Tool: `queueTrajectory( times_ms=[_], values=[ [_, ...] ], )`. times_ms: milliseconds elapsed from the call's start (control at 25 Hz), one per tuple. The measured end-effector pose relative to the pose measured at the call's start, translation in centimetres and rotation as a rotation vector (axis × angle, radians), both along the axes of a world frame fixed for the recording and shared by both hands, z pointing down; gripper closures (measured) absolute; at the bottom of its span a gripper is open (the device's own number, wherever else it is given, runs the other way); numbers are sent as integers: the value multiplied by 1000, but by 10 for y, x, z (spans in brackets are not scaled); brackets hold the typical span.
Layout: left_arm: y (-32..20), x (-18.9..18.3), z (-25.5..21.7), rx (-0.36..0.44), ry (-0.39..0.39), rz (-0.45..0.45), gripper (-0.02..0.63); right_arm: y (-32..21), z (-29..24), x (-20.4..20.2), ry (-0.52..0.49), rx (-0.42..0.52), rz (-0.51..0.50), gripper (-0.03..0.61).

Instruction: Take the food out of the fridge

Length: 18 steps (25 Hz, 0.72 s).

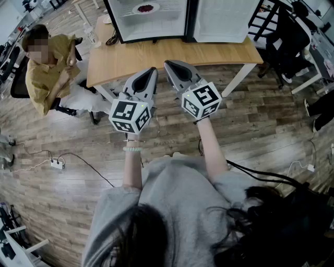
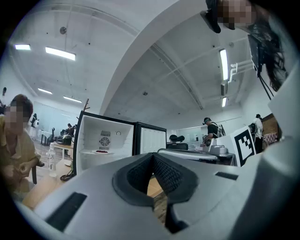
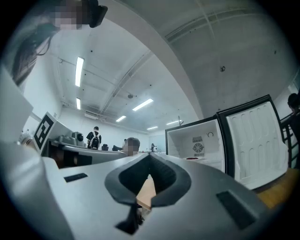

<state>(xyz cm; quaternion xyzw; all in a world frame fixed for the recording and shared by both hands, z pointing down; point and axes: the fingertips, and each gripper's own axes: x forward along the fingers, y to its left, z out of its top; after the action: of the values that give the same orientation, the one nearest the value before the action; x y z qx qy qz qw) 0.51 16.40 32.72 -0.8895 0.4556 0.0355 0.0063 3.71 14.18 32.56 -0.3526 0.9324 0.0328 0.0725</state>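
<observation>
A small white fridge [image 1: 151, 21] stands open on the wooden table [image 1: 172, 55], its door [image 1: 224, 20] swung to the right. Inside it a white plate of dark red food [image 1: 146, 8] rests on the shelf; the plate [image 2: 101, 151] shows in the left gripper view and, small, the plate [image 3: 192, 158] in the right gripper view. My left gripper [image 1: 152, 70] and right gripper [image 1: 169, 63] hang side by side in front of the table's near edge, pointing at the fridge. Both are shut, with nothing between them. Neither touches the fridge.
A seated person in a yellow shirt [image 1: 49, 62] is at the table's left end, with a water bottle [image 2: 51, 159] nearby. A power strip [image 1: 56, 164] and cables lie on the wooden floor at the left. A dark chair [image 1: 284, 36] stands at the right.
</observation>
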Motion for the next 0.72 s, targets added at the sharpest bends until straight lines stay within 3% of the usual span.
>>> queueTrajectory(
  times_ms=[720],
  values=[
    [-5,9,5,-8,12,-15,606,-5,5,12,-14,-19,-11,571]
  ],
)
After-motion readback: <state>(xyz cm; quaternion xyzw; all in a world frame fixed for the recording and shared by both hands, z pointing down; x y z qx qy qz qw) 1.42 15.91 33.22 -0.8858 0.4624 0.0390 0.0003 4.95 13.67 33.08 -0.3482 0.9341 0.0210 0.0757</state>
